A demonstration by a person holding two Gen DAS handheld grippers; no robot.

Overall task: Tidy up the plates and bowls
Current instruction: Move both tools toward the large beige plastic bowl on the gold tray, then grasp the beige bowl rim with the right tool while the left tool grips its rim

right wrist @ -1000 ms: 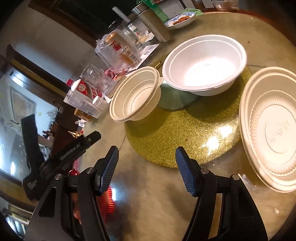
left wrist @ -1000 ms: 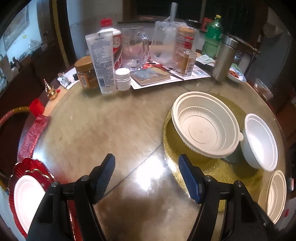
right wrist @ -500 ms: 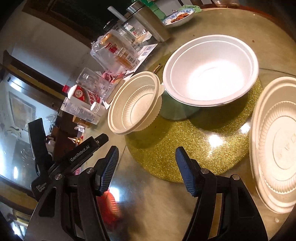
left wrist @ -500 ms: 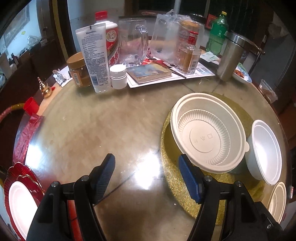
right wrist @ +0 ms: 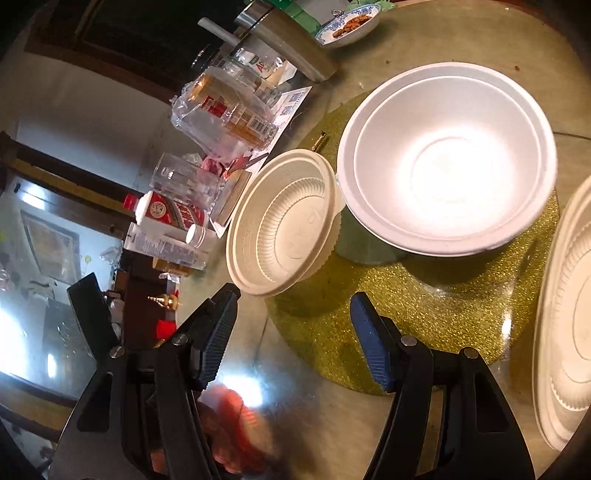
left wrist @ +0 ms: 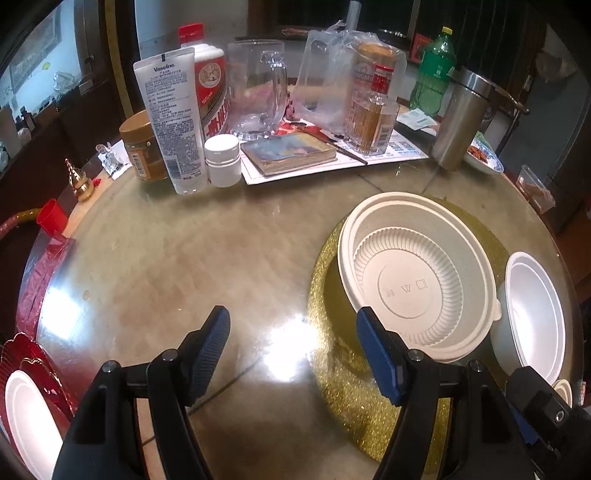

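In the left wrist view my left gripper (left wrist: pixel 291 332) hangs open over the glass tabletop, nothing between its fingers. Its right finger is close to the near rim of a cream ribbed bowl (left wrist: pixel 417 280) on a gold glitter mat (left wrist: pixel 332 373). A white foam bowl (left wrist: pixel 535 314) stands right of it. In the right wrist view my right gripper (right wrist: pixel 293 306) is open and empty above the mat (right wrist: pixel 406 314). Ahead lie the ribbed bowl (right wrist: pixel 288 229), tilted, and the white foam bowl (right wrist: pixel 450 162). Another cream ribbed dish (right wrist: pixel 569 332) fills the right edge.
The table's far side is crowded: lotion tube (left wrist: pixel 170 118), red-capped bottle (left wrist: pixel 210 96), glass mug (left wrist: pixel 258 85), book (left wrist: pixel 288 151), steel flask (left wrist: pixel 461 118), green bottle (left wrist: pixel 432 74), food dish (right wrist: pixel 347 26). A red plate holding a white plate (left wrist: pixel 26 406) sits at the near left edge.
Both grippers have drifted closer to the bowls on the gold mat, which now look larger. The right gripper has rolled a little. Neither has changed its opening.
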